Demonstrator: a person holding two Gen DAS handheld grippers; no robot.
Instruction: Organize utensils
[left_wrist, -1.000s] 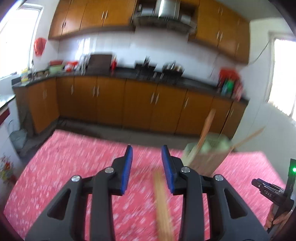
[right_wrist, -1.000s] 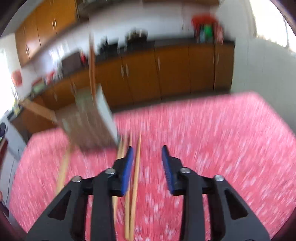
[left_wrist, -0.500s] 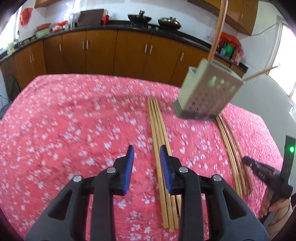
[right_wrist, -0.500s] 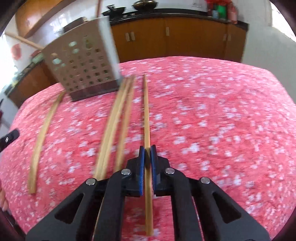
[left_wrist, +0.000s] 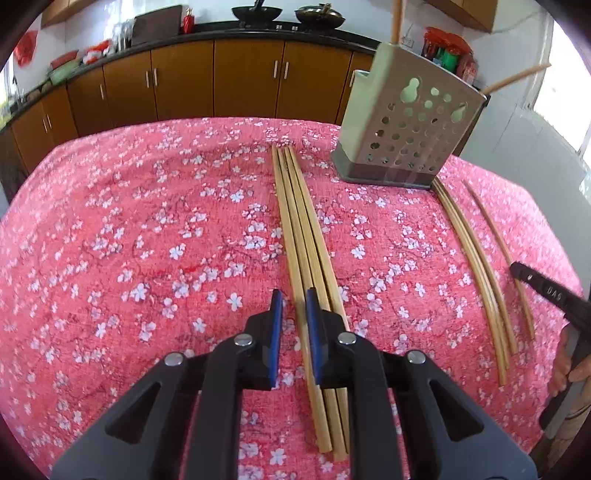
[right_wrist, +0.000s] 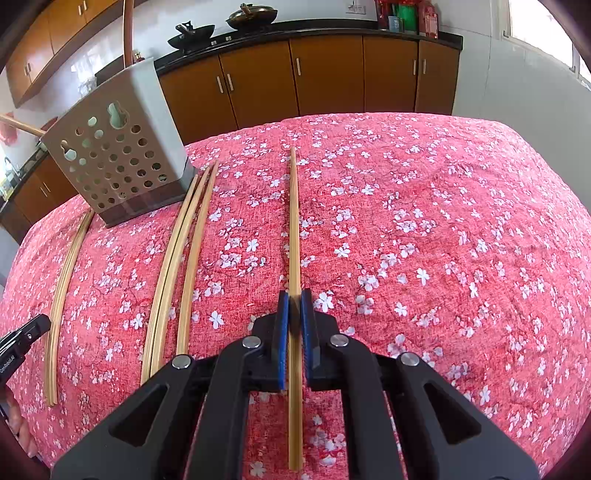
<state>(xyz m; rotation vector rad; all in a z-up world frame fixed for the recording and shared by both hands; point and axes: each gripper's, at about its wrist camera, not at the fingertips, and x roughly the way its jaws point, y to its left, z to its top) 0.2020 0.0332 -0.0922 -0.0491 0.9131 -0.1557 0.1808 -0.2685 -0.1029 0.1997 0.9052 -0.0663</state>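
A grey perforated utensil holder (left_wrist: 408, 127) stands on the pink floral cloth, with two chopsticks sticking out of it; it also shows in the right wrist view (right_wrist: 118, 147). A bundle of bamboo chopsticks (left_wrist: 301, 229) lies left of the holder. My left gripper (left_wrist: 293, 299) is partly closed around the leftmost stick of this bundle, its jaws a narrow gap apart. More chopsticks (left_wrist: 469, 251) lie right of the holder. My right gripper (right_wrist: 294, 299) is shut on a single chopstick (right_wrist: 293, 214) lying on the cloth, beside three loose chopsticks (right_wrist: 184, 251).
The table's pink floral cloth (left_wrist: 147, 221) drops off at all edges. Brown kitchen cabinets (left_wrist: 221, 81) and a counter with woks run behind. The other gripper's tip (left_wrist: 546, 291) shows at the right edge of the left wrist view.
Both grippers dropped from raised positions to the cloth. The right gripper closed on a single chopstick. The left gripper narrowed around the leftmost stick of the bundle.
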